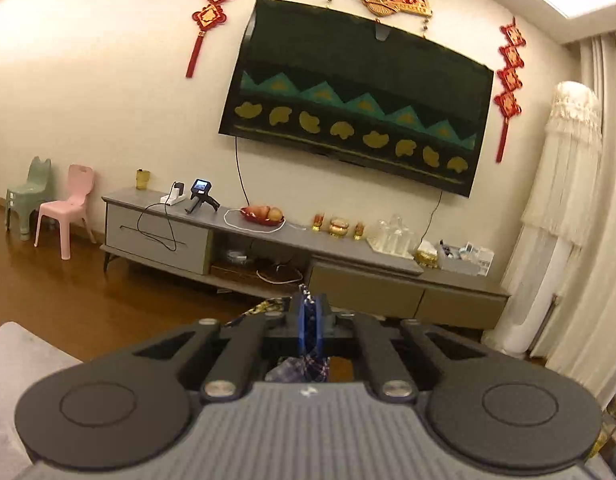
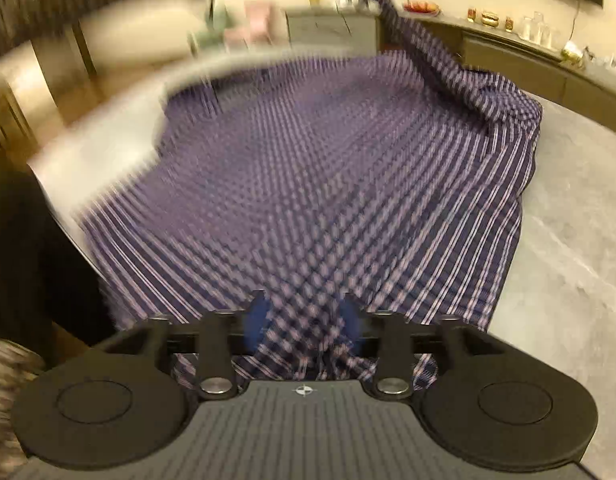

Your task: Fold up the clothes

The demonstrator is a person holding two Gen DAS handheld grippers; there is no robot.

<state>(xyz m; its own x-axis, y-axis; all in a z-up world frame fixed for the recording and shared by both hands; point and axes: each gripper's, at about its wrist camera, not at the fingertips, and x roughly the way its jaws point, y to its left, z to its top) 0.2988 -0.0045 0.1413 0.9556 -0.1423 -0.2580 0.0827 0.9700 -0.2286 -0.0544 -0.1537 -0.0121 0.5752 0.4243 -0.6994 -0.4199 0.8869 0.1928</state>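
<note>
Right wrist view: checked shirt [image 2: 319, 184] spread over grey tabletop [image 2: 579, 208], soft, light, limp; best pinched at hem or corners. Right gripper [image 2: 304, 320] low, pads apart with bunched hem between. Left gripper [image 1: 311, 330] raised, level, clamped on an edge.

The shirt [image 2: 308, 168] is seen as thin woven cloth, checked and matt. The counter [image 2: 579, 216] is finished in grey, stone-like, faintly mottled matt. Matt black plastic with bright metal rivets is shown on the right gripper [image 2: 304, 320]; glossy wood is seen on the floor [image 1: 88, 292].
</note>
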